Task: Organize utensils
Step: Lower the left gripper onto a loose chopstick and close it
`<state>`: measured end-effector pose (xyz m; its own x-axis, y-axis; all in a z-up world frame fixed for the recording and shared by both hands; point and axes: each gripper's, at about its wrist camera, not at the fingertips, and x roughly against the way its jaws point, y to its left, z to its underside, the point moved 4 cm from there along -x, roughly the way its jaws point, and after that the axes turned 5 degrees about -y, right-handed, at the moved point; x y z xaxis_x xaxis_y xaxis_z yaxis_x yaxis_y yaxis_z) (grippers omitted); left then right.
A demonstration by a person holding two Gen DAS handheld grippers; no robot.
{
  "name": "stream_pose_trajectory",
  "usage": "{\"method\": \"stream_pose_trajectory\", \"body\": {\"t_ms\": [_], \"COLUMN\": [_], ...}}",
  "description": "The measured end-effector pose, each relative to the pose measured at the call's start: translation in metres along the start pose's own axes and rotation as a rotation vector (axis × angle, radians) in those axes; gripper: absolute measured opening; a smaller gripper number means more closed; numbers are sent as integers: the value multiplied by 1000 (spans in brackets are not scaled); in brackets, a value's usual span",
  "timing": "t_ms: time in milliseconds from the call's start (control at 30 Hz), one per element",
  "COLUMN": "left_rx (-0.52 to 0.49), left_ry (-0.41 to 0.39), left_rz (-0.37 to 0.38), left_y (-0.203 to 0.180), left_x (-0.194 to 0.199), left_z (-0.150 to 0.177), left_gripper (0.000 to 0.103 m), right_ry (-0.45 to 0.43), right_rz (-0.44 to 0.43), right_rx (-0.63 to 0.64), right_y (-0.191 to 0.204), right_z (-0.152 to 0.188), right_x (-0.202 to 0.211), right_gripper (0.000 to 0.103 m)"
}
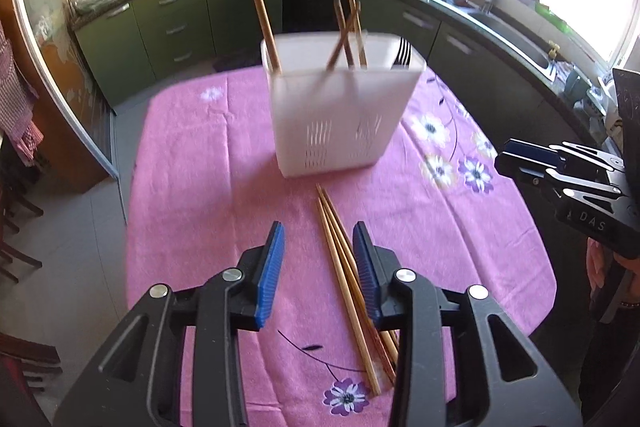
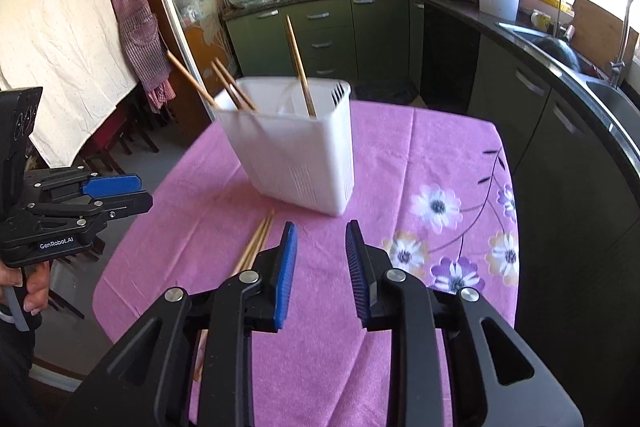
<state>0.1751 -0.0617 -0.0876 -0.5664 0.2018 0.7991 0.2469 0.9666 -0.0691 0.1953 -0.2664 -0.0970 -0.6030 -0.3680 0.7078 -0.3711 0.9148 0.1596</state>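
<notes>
Your left gripper (image 1: pixel 319 267) hovers over the pink tablecloth (image 1: pixel 200 167) with its fingers apart and nothing between them; a bundle of loose chopsticks (image 1: pixel 344 267) lies on the table just beside its right finger. Your right gripper (image 2: pixel 321 267) is also spread apart and holds nothing. Ahead of both, the white holder (image 1: pixel 340 115) stands on the table with several chopsticks (image 1: pixel 264 23) leaning inside it.

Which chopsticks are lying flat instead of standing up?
The chopsticks on the tablecloth, in front of the white holder; the others stand upright inside it.
</notes>
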Motion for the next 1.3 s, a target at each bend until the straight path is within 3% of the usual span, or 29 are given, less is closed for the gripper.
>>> {"method": "stream_pose_trajectory", "body": {"t_ms": [133,300,500,900,1067,1300], "left_rx": [46,53,77,52,42,65], "left_ry": [114,169,237,278,289,287], "left_rz": [23,-19,-15,-60,-54,-62], "left_y": [0,1,-5,-12,-18,-1], "left_x": [-41,-72,-100,-115,-120,-117], "left_z": [27,34,38,41,40,41], "left_gripper": [34,31,30,22,14,9], "right_ry": [85,130,146,154,161,179], "right_rz": [-3,-8,-15,-32,-32,-30], "right_rx": [-7,-15,-20,-20,-14,-22], "right_y": [-2,-5,-6,-2,-1,-3], "right_z": [29,41,42,38,39,42], "right_x": [-30,-51,-60,-63,-64,-67], "right_gripper": [26,26,26,26,26,26]}}
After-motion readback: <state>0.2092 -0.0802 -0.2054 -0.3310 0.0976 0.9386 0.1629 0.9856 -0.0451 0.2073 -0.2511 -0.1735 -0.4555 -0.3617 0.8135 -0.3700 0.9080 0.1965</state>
